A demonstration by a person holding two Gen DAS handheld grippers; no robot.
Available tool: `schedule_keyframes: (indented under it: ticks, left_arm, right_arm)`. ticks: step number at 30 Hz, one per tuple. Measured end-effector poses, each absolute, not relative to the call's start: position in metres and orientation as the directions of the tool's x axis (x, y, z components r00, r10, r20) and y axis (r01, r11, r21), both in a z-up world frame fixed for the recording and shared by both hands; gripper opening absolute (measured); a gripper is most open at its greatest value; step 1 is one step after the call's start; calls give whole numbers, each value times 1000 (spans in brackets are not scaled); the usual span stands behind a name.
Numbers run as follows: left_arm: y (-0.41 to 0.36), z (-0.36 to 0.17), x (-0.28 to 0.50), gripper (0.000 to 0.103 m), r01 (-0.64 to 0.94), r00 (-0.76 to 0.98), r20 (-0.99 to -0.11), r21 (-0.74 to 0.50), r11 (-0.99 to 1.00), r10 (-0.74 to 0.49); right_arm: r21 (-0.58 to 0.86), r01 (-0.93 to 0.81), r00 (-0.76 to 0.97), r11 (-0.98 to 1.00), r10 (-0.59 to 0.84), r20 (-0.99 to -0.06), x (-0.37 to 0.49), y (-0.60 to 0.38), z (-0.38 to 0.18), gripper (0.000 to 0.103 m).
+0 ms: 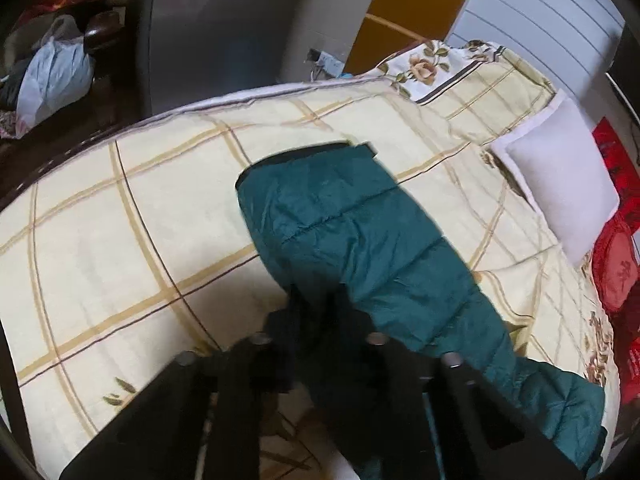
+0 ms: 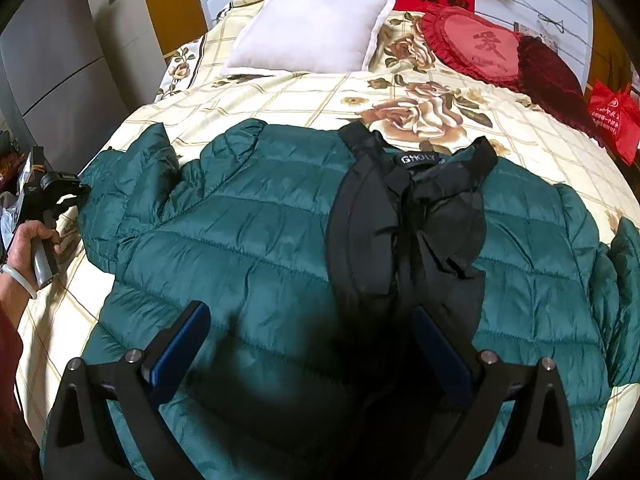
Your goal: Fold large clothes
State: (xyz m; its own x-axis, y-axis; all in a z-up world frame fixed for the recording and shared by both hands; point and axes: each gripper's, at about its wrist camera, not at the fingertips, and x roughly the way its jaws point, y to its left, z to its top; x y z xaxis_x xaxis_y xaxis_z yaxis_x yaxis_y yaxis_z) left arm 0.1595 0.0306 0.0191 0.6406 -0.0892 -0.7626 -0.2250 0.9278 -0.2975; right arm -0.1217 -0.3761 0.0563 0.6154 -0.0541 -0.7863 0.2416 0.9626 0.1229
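Note:
A dark green puffer jacket (image 2: 256,232) with a black lining and collar (image 2: 408,208) lies spread open on the bed. Its left sleeve (image 1: 360,232) stretches away across the cover in the left wrist view. My left gripper (image 1: 320,304) is shut on the edge of that sleeve, and it also shows in the right wrist view (image 2: 76,194) at the sleeve's end. My right gripper (image 2: 312,344) is open and empty, hovering over the jacket's lower front, with blue pads (image 2: 180,344) on either side.
The bed has a cream checked floral cover (image 1: 132,220). A white pillow (image 2: 312,28) and red cushions (image 2: 480,48) lie at the head. A grey cabinet (image 2: 60,80) stands to the left, with bags (image 1: 52,76) on the floor beyond.

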Motion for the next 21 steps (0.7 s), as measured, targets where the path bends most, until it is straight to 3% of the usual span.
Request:
schedule_keyframes:
  ticks: [5, 10, 14, 21]
  left_arm:
    - [15, 59, 129, 3, -119, 718, -681, -326, 938, -146]
    - [-25, 105, 84, 4, 23, 767, -615, -262, 965, -185]
    - [-66, 136, 43, 9, 133, 790, -572, -195, 972, -223]
    - [-141, 157, -25, 15, 334, 739, -567, -160, 929, -363]
  right_arm:
    - [123, 257, 619, 958, -65, -783, -129, -382, 60, 102]
    - [123, 271, 628, 955, -79, -774, -141, -386, 71, 102]
    - [115, 280, 637, 953, -95, -765, -154, -390, 82, 102]
    - [104, 310, 651, 945, -131, -748, -184, -407, 100, 102]
